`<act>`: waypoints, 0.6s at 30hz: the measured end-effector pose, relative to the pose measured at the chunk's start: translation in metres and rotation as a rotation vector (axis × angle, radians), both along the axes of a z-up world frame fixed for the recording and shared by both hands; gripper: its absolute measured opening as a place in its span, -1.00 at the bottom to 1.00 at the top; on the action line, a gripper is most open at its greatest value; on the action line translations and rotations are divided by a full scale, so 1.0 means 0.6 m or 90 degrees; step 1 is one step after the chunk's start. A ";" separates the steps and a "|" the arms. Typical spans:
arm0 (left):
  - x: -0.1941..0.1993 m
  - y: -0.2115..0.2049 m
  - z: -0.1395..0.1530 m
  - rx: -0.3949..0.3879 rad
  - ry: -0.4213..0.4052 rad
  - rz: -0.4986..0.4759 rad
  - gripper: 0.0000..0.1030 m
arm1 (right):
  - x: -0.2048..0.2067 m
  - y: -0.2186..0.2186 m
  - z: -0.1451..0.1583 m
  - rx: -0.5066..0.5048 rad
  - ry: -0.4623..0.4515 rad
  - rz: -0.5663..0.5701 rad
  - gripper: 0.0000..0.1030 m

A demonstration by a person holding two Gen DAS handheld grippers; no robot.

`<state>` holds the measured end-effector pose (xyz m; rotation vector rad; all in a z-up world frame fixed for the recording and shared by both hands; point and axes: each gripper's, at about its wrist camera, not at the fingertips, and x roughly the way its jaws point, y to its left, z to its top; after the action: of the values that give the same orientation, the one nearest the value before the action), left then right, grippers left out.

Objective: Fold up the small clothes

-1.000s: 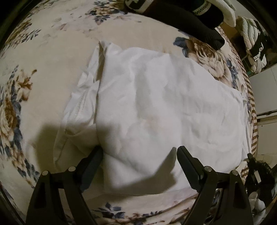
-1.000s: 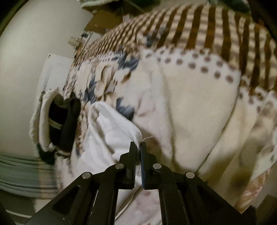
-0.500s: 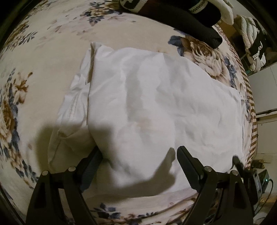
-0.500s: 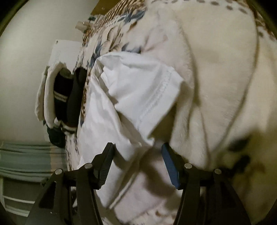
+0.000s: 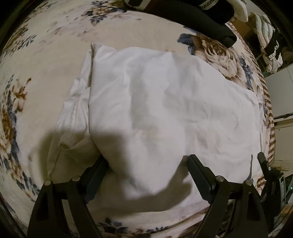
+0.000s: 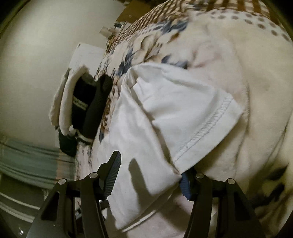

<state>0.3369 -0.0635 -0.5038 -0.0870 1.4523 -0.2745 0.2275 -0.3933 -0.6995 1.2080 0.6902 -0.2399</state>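
A white T-shirt (image 5: 164,109) lies folded on a floral blanket (image 5: 45,55). My left gripper (image 5: 146,175) is open, its jaws straddling the shirt's near folded edge. In the right wrist view the same shirt (image 6: 146,131) shows a sleeve with a stitched hem (image 6: 207,126) lying on the blanket. My right gripper (image 6: 150,175) is open, with the sleeve's near edge between its jaws; the cloth covers part of the right finger. The right gripper's tip also shows in the left wrist view (image 5: 263,161) at the shirt's right edge.
Black socks with white bands (image 5: 201,16) lie at the far edge of the blanket, also in the right wrist view (image 6: 87,109) beside a white towel (image 6: 60,102). More clothes (image 5: 269,36) hang at the far right. The bed's edge drops off at the right.
My right gripper was shut at the shirt's corner, then opened and moved over the sleeve. My left gripper stayed open and crept slightly forward over the shirt.
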 end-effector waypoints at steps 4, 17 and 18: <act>0.004 -0.003 0.001 -0.001 0.003 0.000 0.69 | -0.006 -0.024 -0.019 0.019 -0.002 -0.049 0.19; 0.009 0.013 0.007 -0.020 0.007 0.017 0.69 | 0.048 -0.017 -0.004 -0.010 0.013 -0.023 -0.69; 0.009 0.017 0.010 -0.023 0.007 0.020 0.69 | 0.044 -0.020 -0.005 -0.006 0.024 -0.042 -0.76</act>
<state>0.3424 -0.0531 -0.4977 -0.1410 1.4560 -0.2753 0.2540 -0.4052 -0.7027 1.2203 0.6820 -0.3215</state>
